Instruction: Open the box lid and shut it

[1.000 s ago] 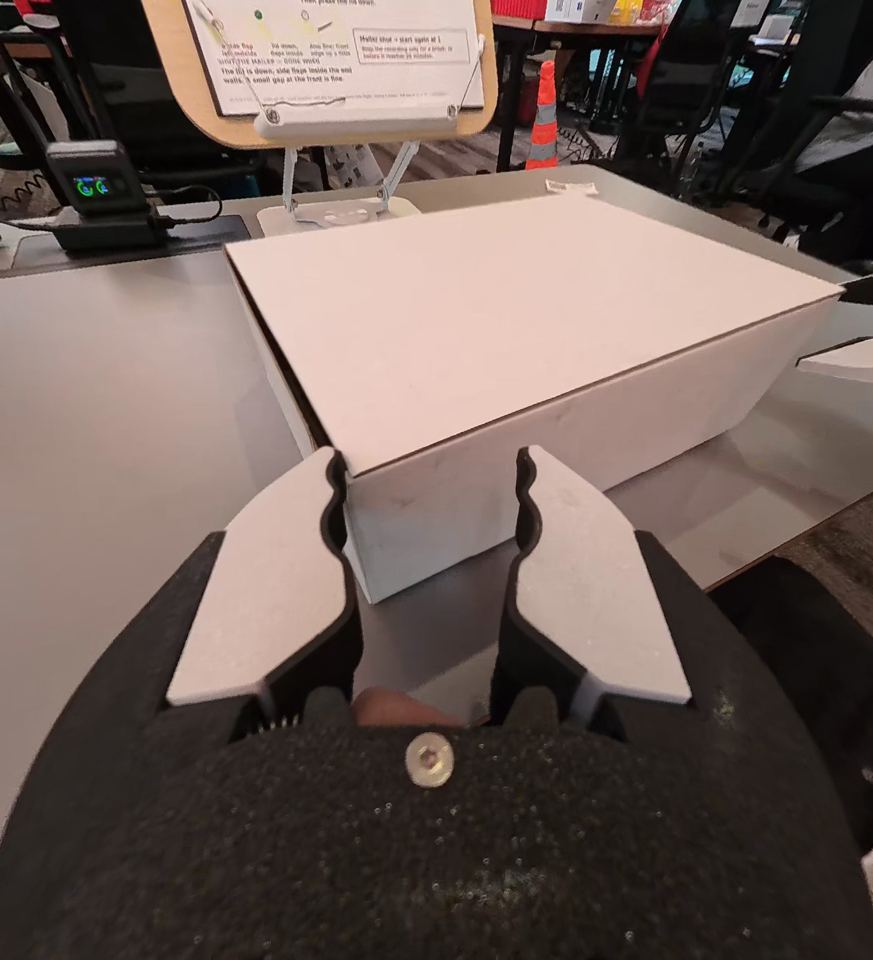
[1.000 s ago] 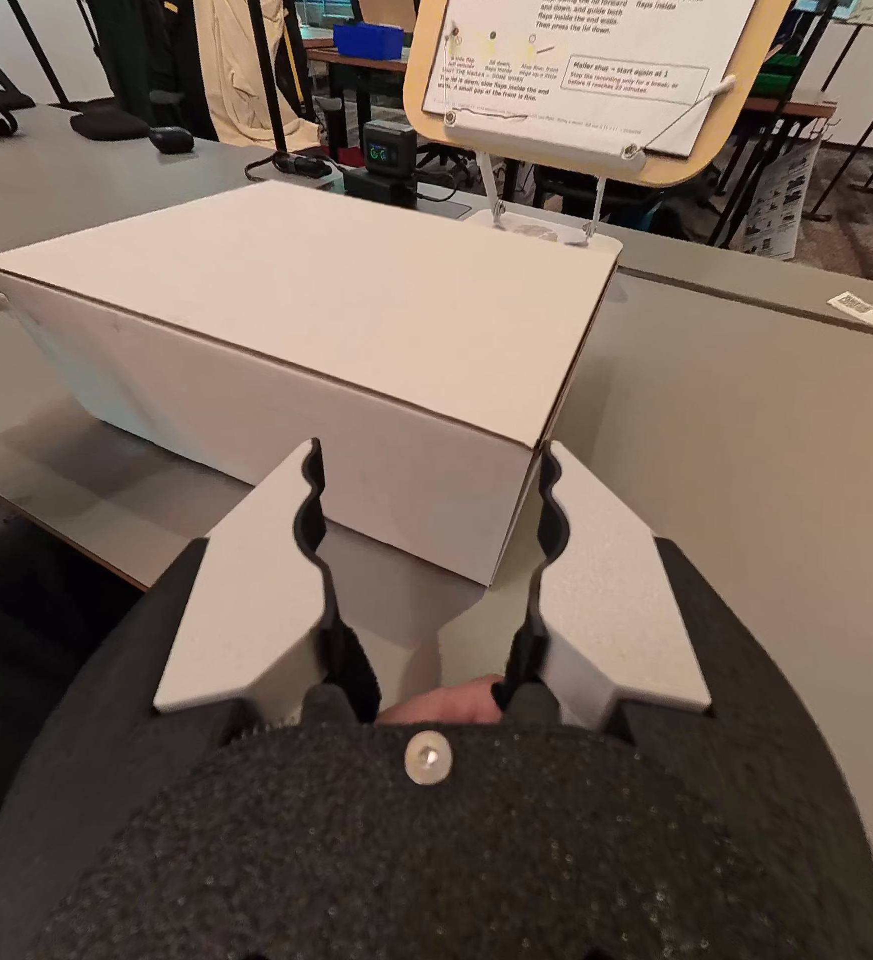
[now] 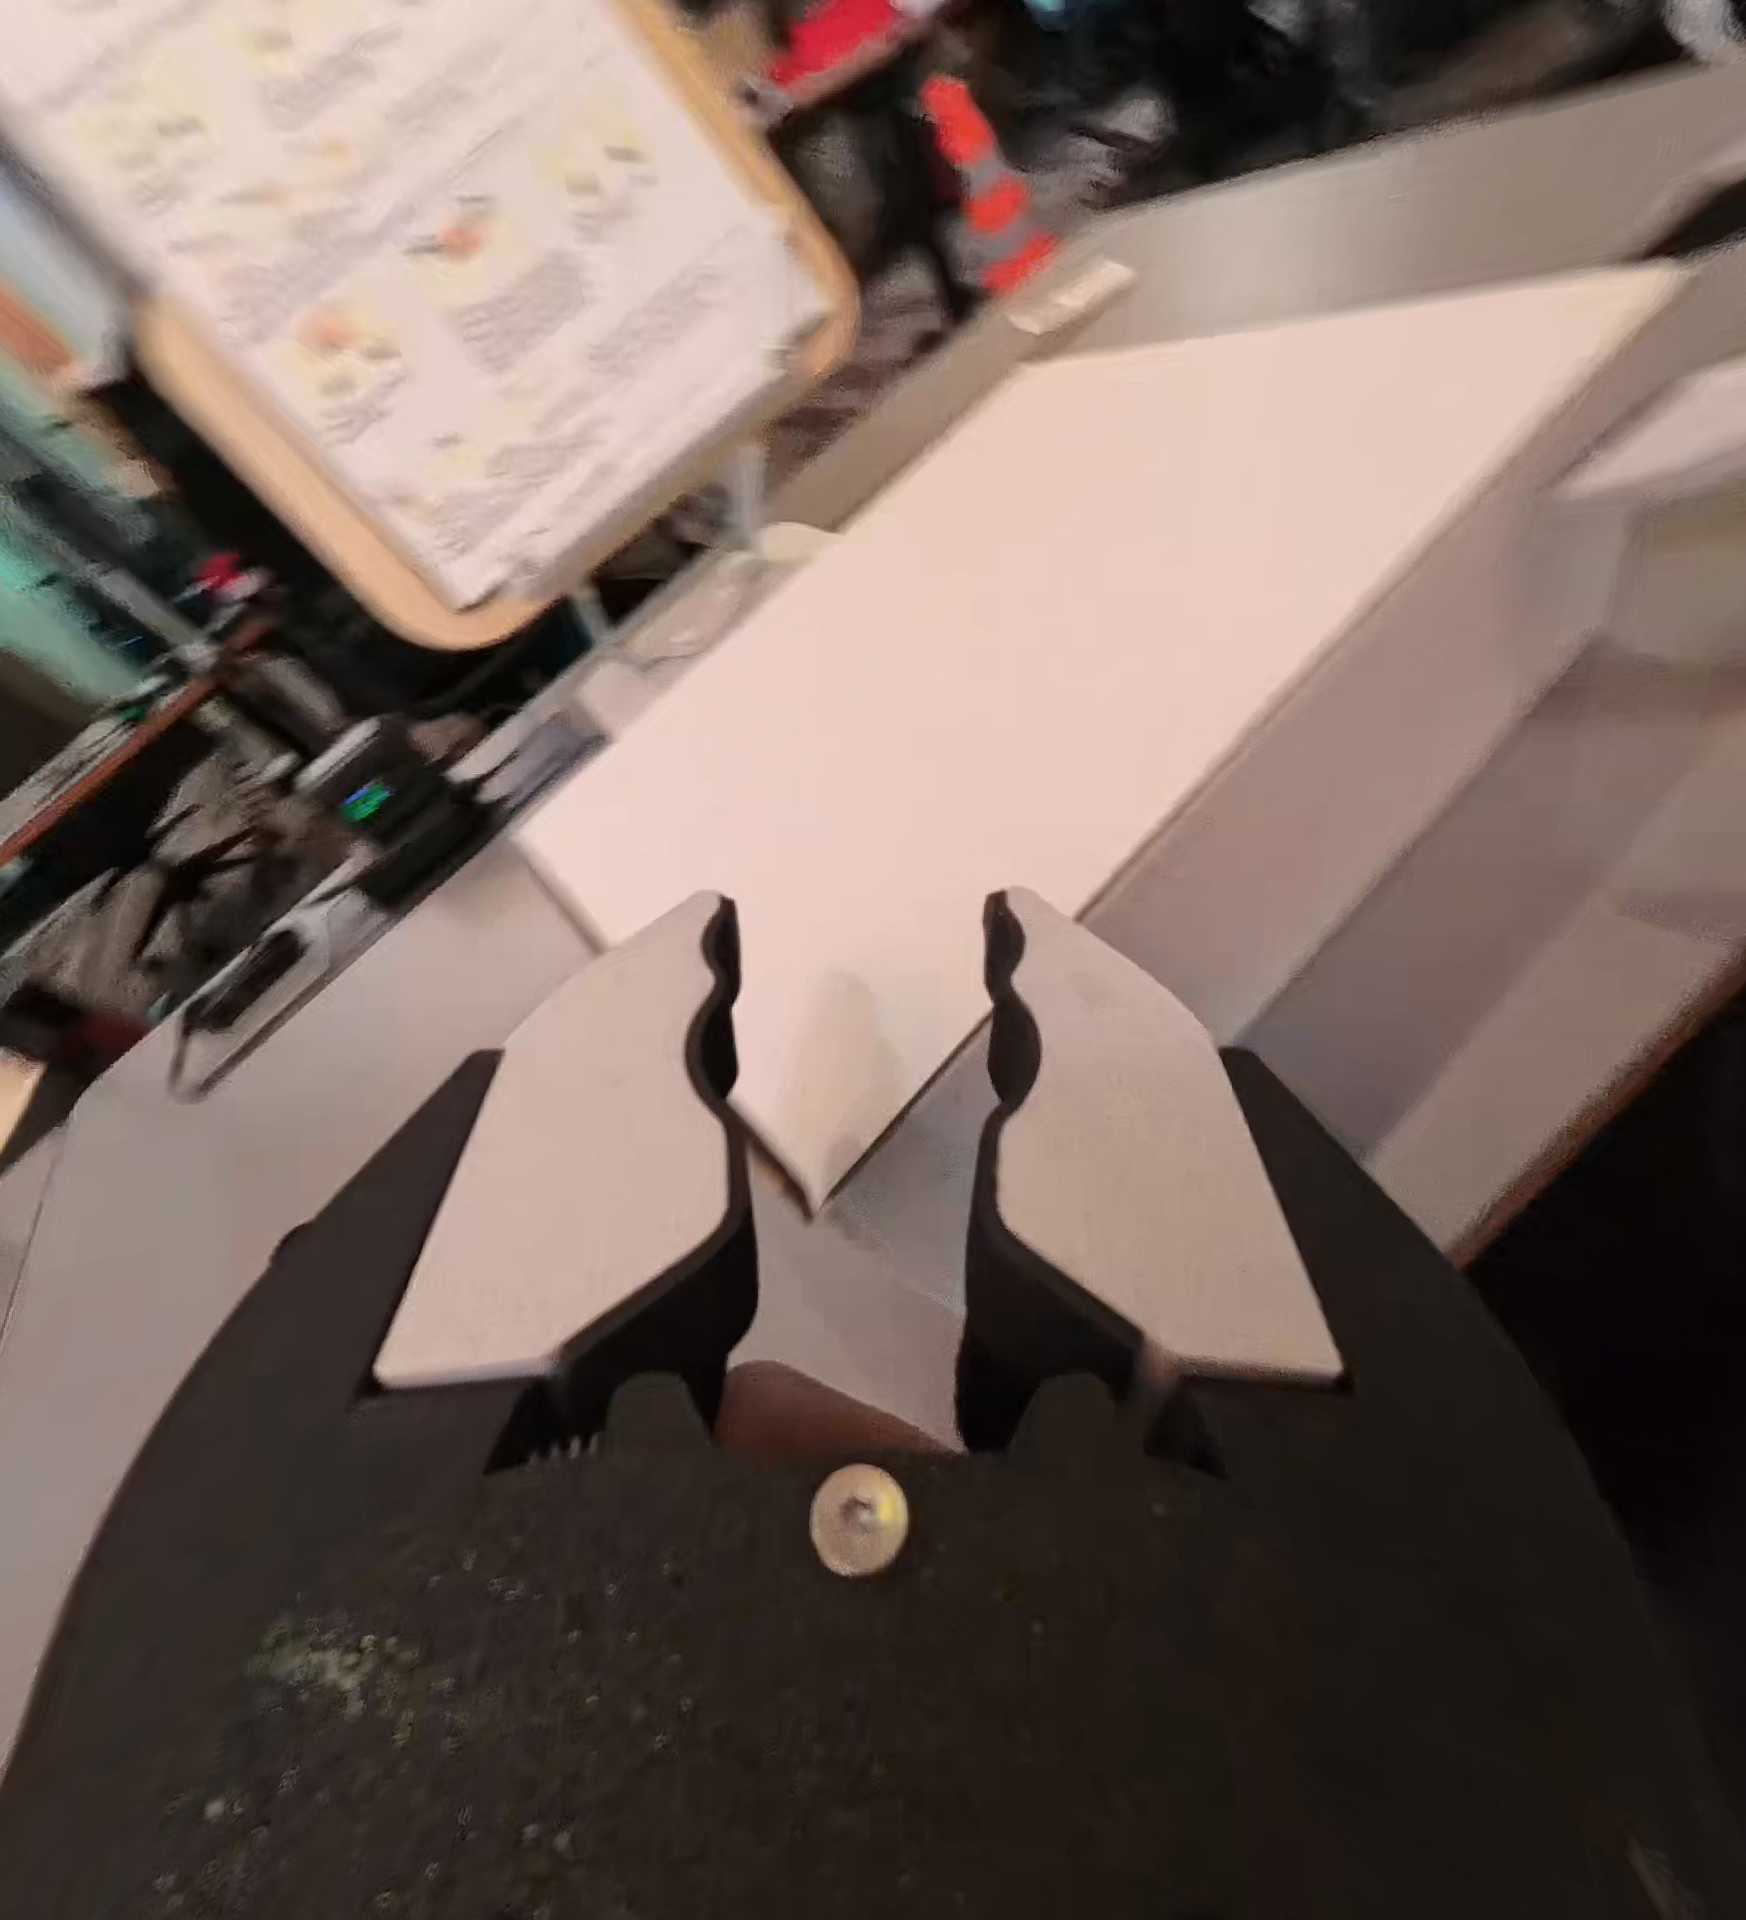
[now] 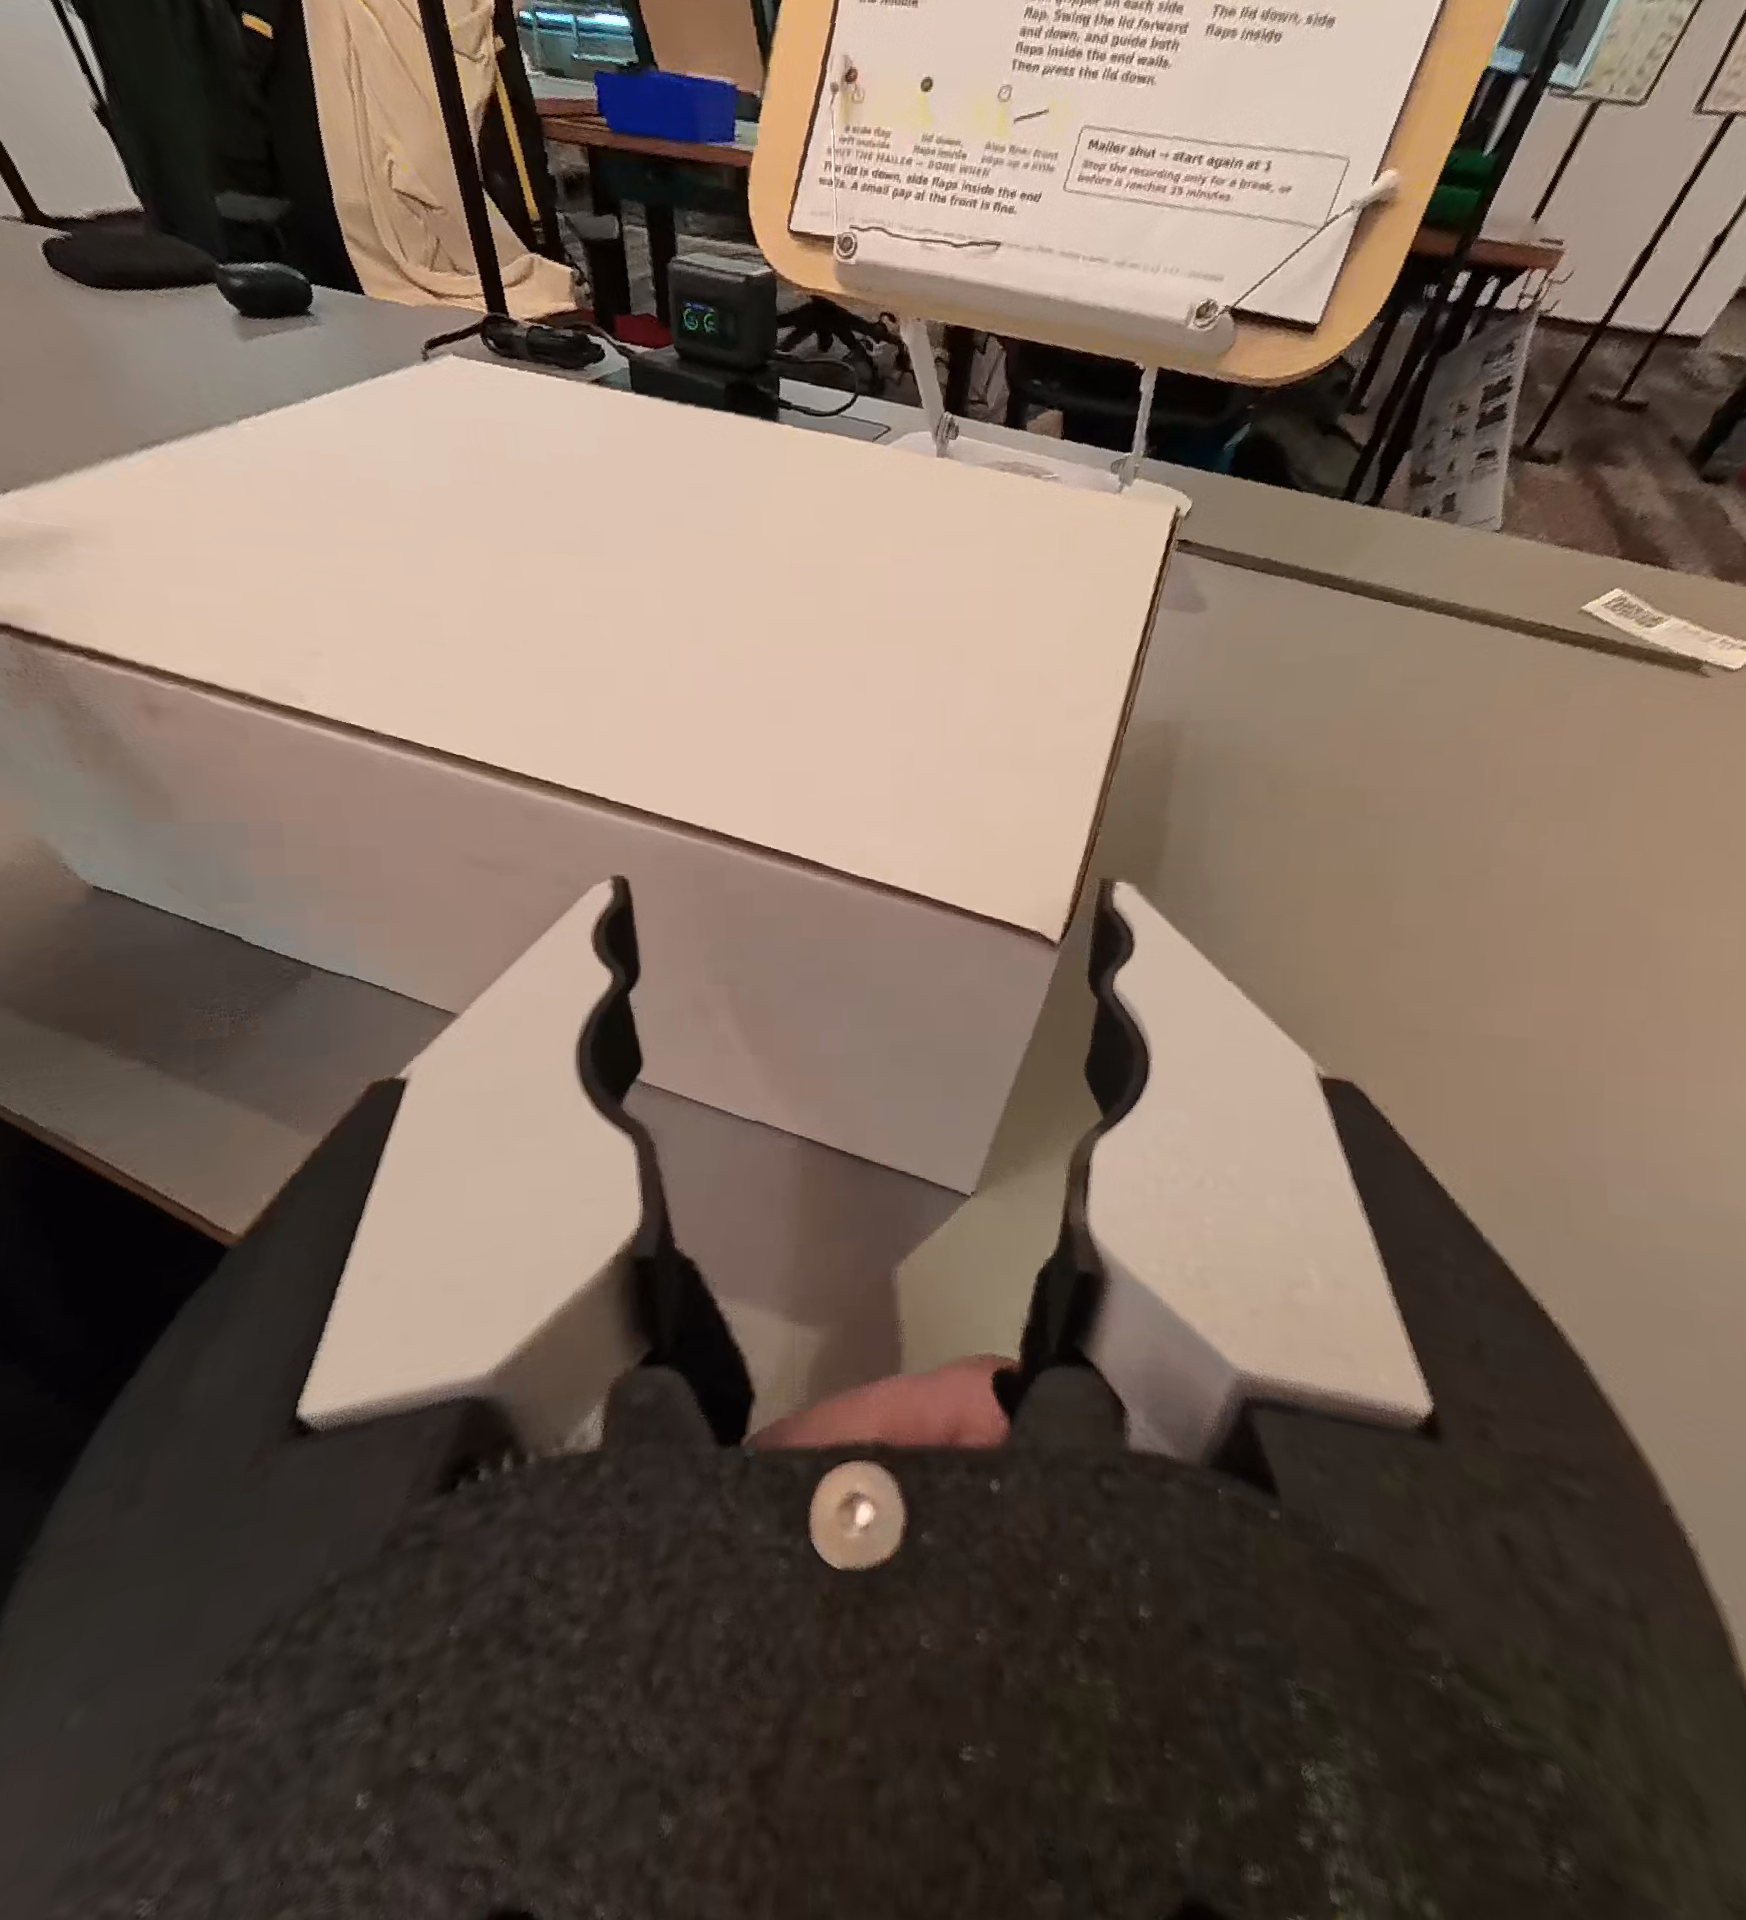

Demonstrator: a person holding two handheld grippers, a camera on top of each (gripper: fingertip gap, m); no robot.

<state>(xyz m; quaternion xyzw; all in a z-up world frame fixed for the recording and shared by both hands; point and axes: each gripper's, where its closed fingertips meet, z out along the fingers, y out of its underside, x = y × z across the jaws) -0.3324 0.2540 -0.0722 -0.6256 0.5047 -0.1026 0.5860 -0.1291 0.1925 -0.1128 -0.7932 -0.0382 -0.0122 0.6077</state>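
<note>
A white cardboard box (image 4: 588, 644) lies on the grey table (image 4: 1471, 883) with its lid down flat. My right gripper (image 4: 864, 904) is open and empty, level with the box's front wall, with the box's near right corner between its fingers and a little ahead. In the blurred, tilted left wrist view the box (image 3: 1056, 623) runs away to the upper right. My left gripper (image 3: 858, 914) is open and empty, just above the box's near left corner, which shows between its fingers. A blurred white finger of the right gripper (image 3: 1721, 436) shows at the box's far end.
A wooden stand with an instruction sheet (image 4: 1087, 125) rises behind the box, also seen in the left wrist view (image 3: 412, 260). A black device with a green display (image 4: 718, 312) sits beside it. A paper label (image 4: 1669, 629) lies at the right. The table's front edge (image 4: 69, 1143) is close.
My left gripper has risen and rolled, moving from in front of the box's corner to just above it; its view is now blurred. My right gripper has barely moved.
</note>
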